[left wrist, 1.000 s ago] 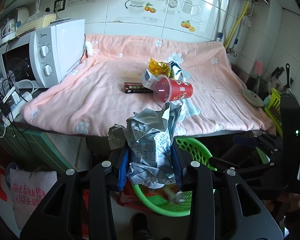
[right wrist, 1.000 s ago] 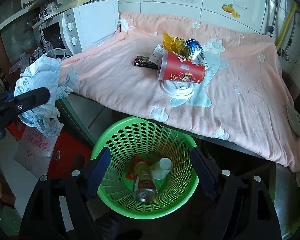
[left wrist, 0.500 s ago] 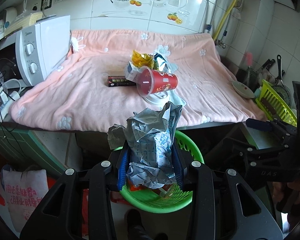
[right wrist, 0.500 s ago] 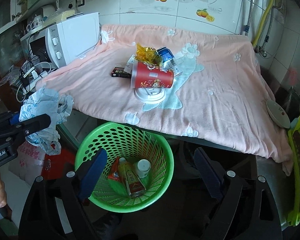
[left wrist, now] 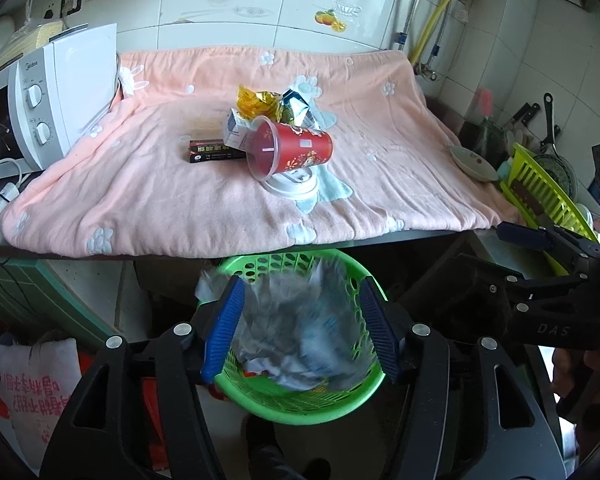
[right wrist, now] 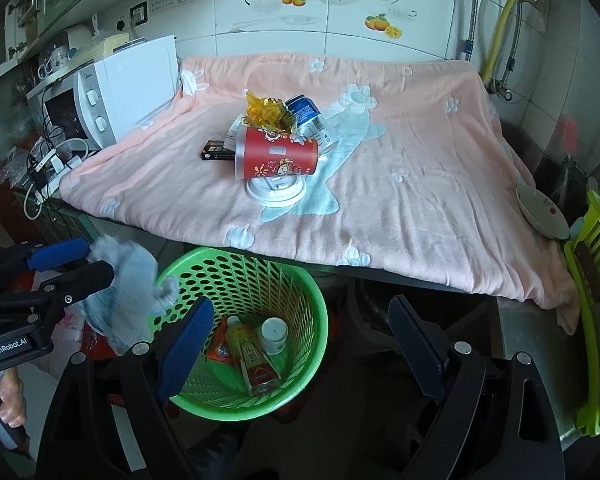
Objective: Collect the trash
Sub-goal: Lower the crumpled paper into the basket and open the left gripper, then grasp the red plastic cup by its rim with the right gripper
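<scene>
Now left gripper (left wrist: 300, 328) is spread wide over green basket (left wrist: 296, 400) below bench's front edge, so crumpled wrapper (left wrist: 296, 332) drops in; right gripper (right wrist: 300, 344) wide, empty.

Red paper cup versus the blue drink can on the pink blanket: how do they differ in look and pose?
The red paper cup is larger and lies on its side, its open mouth facing left, resting on a white lid. The blue drink can is smaller, sits behind the cup, and is partly hidden by a yellow wrapper. The cup is red with cartoon print; the can is blue with white lettering. Both are still on the pink blanket, not in the green basket.
</scene>
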{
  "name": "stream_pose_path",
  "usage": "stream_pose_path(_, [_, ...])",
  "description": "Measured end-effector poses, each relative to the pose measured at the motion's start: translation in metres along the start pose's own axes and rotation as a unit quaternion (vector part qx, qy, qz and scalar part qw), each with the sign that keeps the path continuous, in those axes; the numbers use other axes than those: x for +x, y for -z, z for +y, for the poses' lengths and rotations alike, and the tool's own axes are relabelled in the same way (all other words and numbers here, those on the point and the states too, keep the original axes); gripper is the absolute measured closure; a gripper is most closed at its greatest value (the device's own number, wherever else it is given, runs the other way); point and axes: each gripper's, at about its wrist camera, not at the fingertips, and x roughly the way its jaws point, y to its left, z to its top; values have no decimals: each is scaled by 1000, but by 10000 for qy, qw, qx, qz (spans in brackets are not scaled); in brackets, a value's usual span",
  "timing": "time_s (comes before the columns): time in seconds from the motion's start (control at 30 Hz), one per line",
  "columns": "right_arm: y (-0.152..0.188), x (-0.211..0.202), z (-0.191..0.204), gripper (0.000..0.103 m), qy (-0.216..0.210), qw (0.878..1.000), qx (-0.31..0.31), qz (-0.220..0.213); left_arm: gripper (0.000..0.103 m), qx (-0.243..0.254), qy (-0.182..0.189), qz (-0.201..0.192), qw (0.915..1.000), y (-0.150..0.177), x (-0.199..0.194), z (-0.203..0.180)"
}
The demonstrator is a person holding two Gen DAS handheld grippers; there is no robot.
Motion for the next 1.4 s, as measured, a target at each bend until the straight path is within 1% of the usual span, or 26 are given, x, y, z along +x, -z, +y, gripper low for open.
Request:
stream_pose_path(0.2, [-4, 3, -4, 17, -10, 10000, 31, 10, 40, -21, -7, 34, 10000, -3, 4, 1])
stream_pose_path(0.37, [-12, 8, -5, 17, -52, 10000, -10, 29, 36, -56, -104, -17, 9999, -8, 3, 5])
stream_pose_path(0.53, [-25, 17, -3, 15, -91, 9998, -179, 69, 35, -142, -197, -88, 9997, -16, 2, 13])
stream_pose_path(0.77, [-48, 36, -2, 15, -200, 9979, -603, 97, 35, -233, -321, -108, 9992, -27, 5, 26])
stream_pose_path(0.93, [-70, 55, 5, 15, -339, 9932, -1110, 118, 35, -320, -400, -76, 9987, -34, 10, 39])
stream_pose_path(1.03, [-83, 71, 11, 15, -336, 9870, -1562, 163, 35, -360, -451, -53, 9983, -39, 15, 46])
stream_pose_path(1.1, [-90, 80, 15, 15, -257, 9817, -1878, 181, 35, -388, -484, -43, 9981, -43, 19, 52])
stream_pose_path(1.2, [-98, 96, 24, 15, -222, 9694, -2437, 211, 35, -454, -539, -19, 9975, -50, 26, 63])
stream_pose_path(1.4, [-108, 125, 40, 15, -269, 9424, -3328, 187, 35, -613, -640, -18, 9961, -65, 38, 84])
